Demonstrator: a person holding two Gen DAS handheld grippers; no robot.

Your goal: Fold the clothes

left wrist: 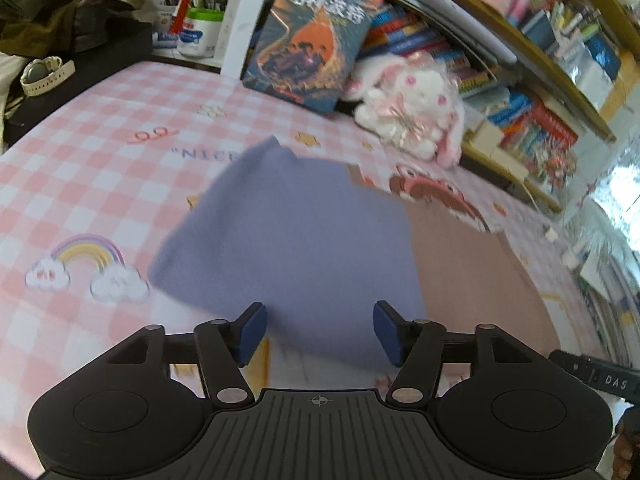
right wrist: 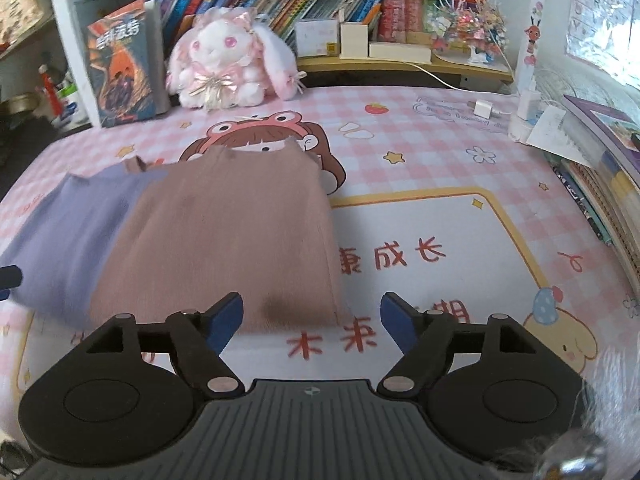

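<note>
Both my hand-held grippers gape empty.
Brown garment (right wrist: 224, 240) lies folded on the tabletop (right wrist: 440, 184), its left edge overlapping the purple garment (left wrist: 288, 240).

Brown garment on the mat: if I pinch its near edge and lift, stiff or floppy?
Probably floppy: the brown garment lies flat in soft folded layers. Likely light, being thin knit cloth. Its layers may slide apart, and it might drag the purple garment it overlaps.

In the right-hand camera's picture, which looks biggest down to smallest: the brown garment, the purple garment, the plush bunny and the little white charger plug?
Largest to smallest, as they appear:
1. brown folded knit garment
2. purple folded garment, partly under the brown one and cut off by the frame edge
3. pink-and-white plush bunny, farther back, so possibly understated
4. small white charger plug
</note>
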